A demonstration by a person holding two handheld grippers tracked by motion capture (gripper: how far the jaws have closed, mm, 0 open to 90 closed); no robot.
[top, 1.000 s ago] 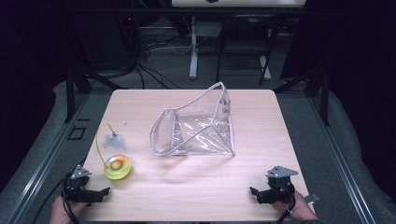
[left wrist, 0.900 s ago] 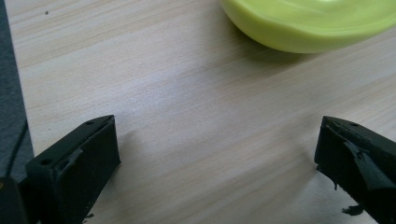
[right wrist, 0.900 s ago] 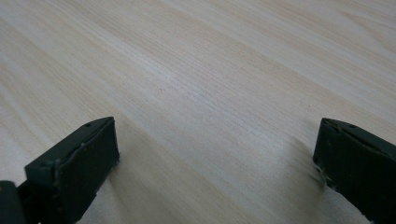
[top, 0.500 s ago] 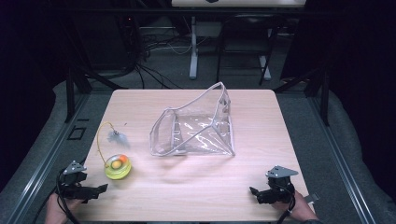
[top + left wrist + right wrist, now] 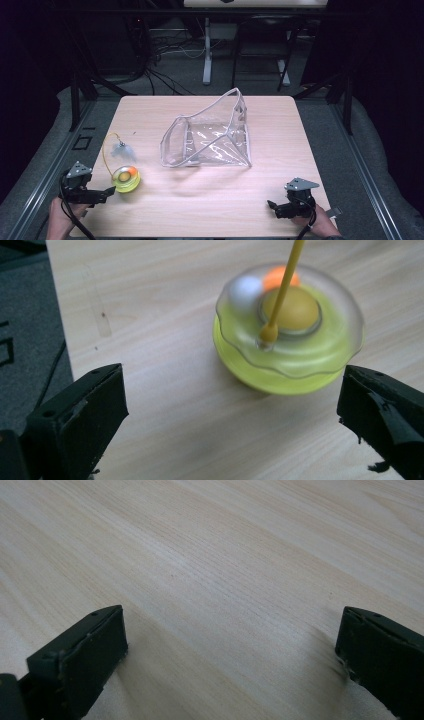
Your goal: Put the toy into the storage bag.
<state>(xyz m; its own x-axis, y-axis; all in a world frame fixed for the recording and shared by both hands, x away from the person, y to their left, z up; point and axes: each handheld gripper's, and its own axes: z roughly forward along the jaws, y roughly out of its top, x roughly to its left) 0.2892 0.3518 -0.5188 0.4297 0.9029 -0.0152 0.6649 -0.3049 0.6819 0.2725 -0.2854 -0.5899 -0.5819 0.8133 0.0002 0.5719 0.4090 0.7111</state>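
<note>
A round yellow-green toy (image 5: 125, 179) with a clear wavy lid, an orange ball and a white ball inside lies near the table's front left. In the left gripper view the toy (image 5: 287, 340) is just ahead of the jaws, and a thin yellow cord (image 5: 282, 287) rises from its lid. The cord (image 5: 106, 150) loops back to a small pale tag (image 5: 121, 148). A clear plastic pouch (image 5: 210, 137) stands open at mid table. My left gripper (image 5: 102, 194) is open, just left of the toy. My right gripper (image 5: 274, 207) is open over bare wood at the front right.
The light wooden table (image 5: 280, 130) has rounded corners and sits on a grey floor. Black stands and cables (image 5: 165, 55) crowd the dark area behind it. A hand holds each gripper at the near edge.
My left gripper has shifted slightly left and forward along the front edge, staying open. The right gripper, the toy and the pouch have not moved.
</note>
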